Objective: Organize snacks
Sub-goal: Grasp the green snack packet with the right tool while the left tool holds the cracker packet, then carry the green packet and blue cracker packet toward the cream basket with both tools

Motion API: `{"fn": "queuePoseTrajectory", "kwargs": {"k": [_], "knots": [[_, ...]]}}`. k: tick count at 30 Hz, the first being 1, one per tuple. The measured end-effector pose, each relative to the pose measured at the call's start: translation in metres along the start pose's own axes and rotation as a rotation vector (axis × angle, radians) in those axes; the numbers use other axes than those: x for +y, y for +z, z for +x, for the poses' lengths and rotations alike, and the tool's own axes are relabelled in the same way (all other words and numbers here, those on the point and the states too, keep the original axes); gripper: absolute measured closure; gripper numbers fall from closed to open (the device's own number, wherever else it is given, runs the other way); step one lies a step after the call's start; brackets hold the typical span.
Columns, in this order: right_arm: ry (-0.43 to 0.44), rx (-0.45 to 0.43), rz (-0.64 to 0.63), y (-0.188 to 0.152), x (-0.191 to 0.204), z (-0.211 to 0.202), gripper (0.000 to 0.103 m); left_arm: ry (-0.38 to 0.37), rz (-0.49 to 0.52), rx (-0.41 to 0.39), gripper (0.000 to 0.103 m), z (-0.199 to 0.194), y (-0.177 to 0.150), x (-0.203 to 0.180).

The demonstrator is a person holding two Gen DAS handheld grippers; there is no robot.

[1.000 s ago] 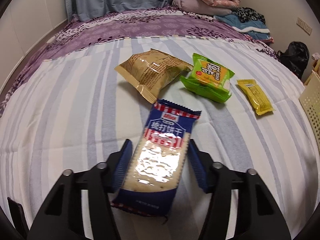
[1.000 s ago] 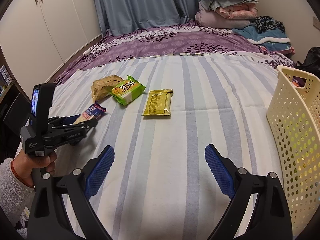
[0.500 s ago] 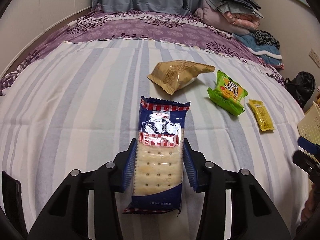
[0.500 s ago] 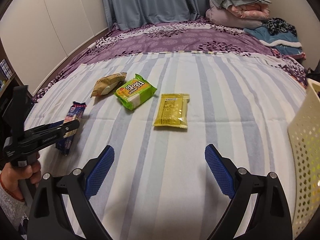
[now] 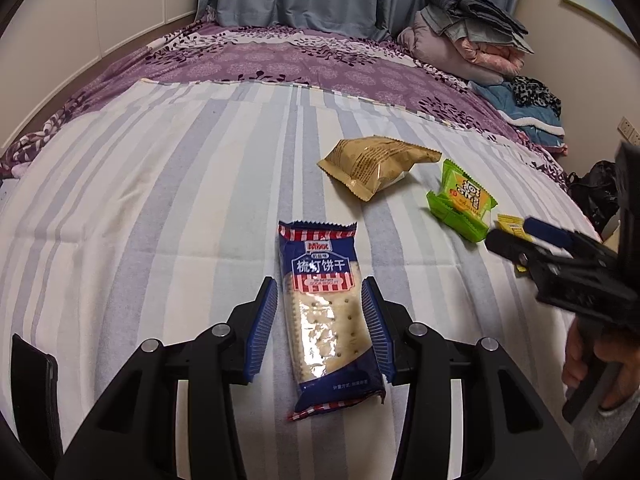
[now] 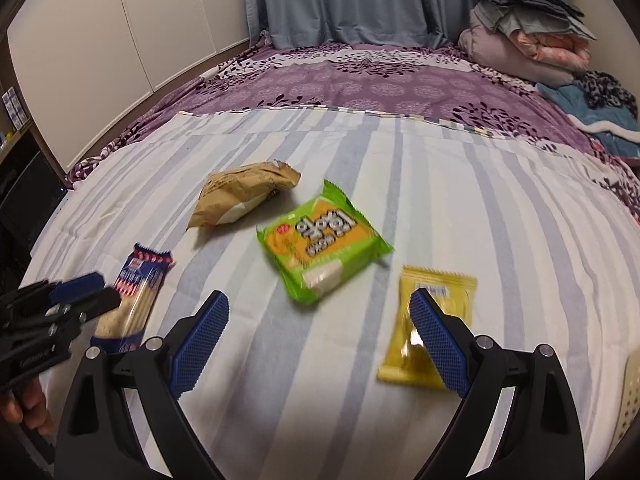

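Striped bedding (image 5: 168,208) is covering the near half of the bed. Nearest, the left tool (image 5: 320,320) is pinching the blue soda-cracker packet (image 5: 326,304) across its width, having just closed on it. The right tool (image 6: 320,340) is standing wide open with nothing gripped, one pad overlapping the yellow sachet (image 6: 430,320). Farther out are lying the green snack pack (image 6: 320,244) and the tan bag (image 6: 240,196). Beyond, a purple floral cover (image 6: 360,80) is stretching toward folded quilts (image 6: 528,40).
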State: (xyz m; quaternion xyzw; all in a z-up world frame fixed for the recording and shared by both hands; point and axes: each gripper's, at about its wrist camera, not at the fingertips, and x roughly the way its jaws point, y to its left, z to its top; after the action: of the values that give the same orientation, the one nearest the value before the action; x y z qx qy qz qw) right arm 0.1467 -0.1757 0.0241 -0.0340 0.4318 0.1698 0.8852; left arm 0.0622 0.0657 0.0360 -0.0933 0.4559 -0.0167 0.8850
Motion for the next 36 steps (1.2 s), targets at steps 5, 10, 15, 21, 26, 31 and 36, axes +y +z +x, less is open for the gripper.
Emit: {"fn": "queuePoseTrajectory", "kwargs": {"k": [5,10,15,21,26,31,36], "knots": [[0.008,0.024,0.062,0.020,-0.006,0.024,0.012,-0.018,-0.024,0.031,0.048,0.009,-0.005,0.006],[0.009,0.025,0.097,0.034,-0.002,0.040,0.012,-0.024,-0.028,0.032,0.040,0.012,-0.005,0.006],[-0.035,0.031,0.048,0.043,0.007,0.058,0.011,-0.020,-0.029,0.027,0.030,0.014,-0.004,0.005],[-0.080,0.059,0.006,0.035,0.013,0.072,0.011,-0.021,-0.035,0.040,0.030,0.018,-0.005,0.005],[-0.077,0.051,-0.011,0.031,0.013,0.066,0.023,-0.020,-0.034,0.042,0.030,0.021,-0.005,0.005],[-0.075,0.049,-0.057,0.022,0.020,0.056,0.031,-0.014,-0.037,0.037,0.030,0.023,-0.004,0.005],[-0.067,0.036,-0.084,0.009,0.024,0.039,0.031,0.023,-0.002,0.033,0.033,0.025,-0.004,-0.001]]}}
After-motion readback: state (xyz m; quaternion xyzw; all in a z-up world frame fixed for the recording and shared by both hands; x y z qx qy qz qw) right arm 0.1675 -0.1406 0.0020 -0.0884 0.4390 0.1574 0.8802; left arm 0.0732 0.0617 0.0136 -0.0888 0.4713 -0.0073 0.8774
